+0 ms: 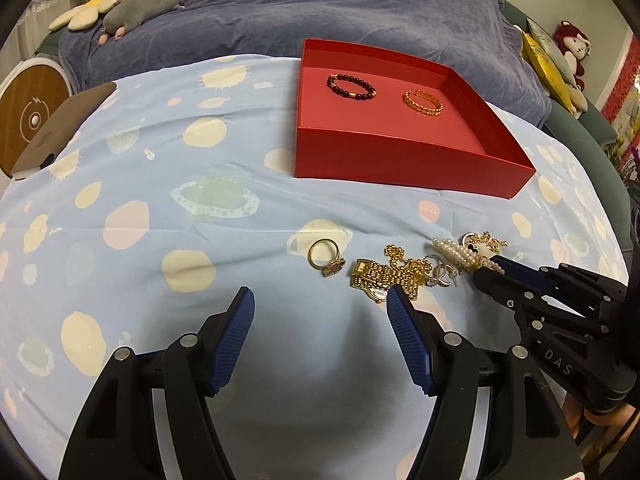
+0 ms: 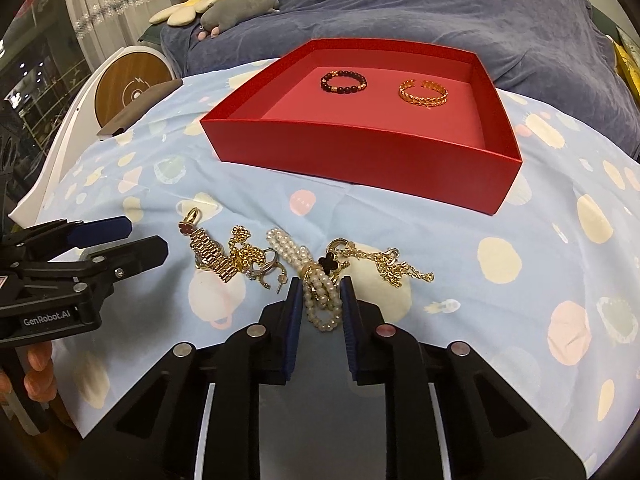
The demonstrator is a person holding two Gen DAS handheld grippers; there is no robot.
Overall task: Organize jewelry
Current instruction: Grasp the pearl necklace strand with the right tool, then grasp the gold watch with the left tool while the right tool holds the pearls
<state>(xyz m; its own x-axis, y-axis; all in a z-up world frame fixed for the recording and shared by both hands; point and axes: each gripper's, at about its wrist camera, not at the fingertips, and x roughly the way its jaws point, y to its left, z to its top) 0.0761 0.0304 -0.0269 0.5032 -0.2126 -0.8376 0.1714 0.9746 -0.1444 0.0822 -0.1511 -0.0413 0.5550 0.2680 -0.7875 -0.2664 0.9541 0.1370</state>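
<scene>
A red box (image 1: 400, 162) (image 2: 352, 156) holds a dark bead bracelet (image 1: 351, 86) (image 2: 343, 81) and a gold bangle (image 1: 423, 101) (image 2: 423, 93). In front of it on the spotted cloth lies a jewelry pile: a gold ring (image 1: 325, 258), a gold watch band (image 1: 380, 276) (image 2: 210, 254), gold chains (image 2: 394, 266) and a pearl bracelet (image 1: 460, 258) (image 2: 320, 292). My right gripper (image 2: 320, 292) (image 1: 490, 270) is shut on the pearl bracelet, which still rests on the cloth. My left gripper (image 1: 320, 308) (image 2: 144, 236) is open and empty, just short of the pile.
A brown flat object (image 1: 60, 132) lies at the table's left edge beside a round wood-faced device (image 1: 30, 114). A blue-covered sofa (image 1: 320, 4) with plush toys (image 1: 144, 4) runs behind the table.
</scene>
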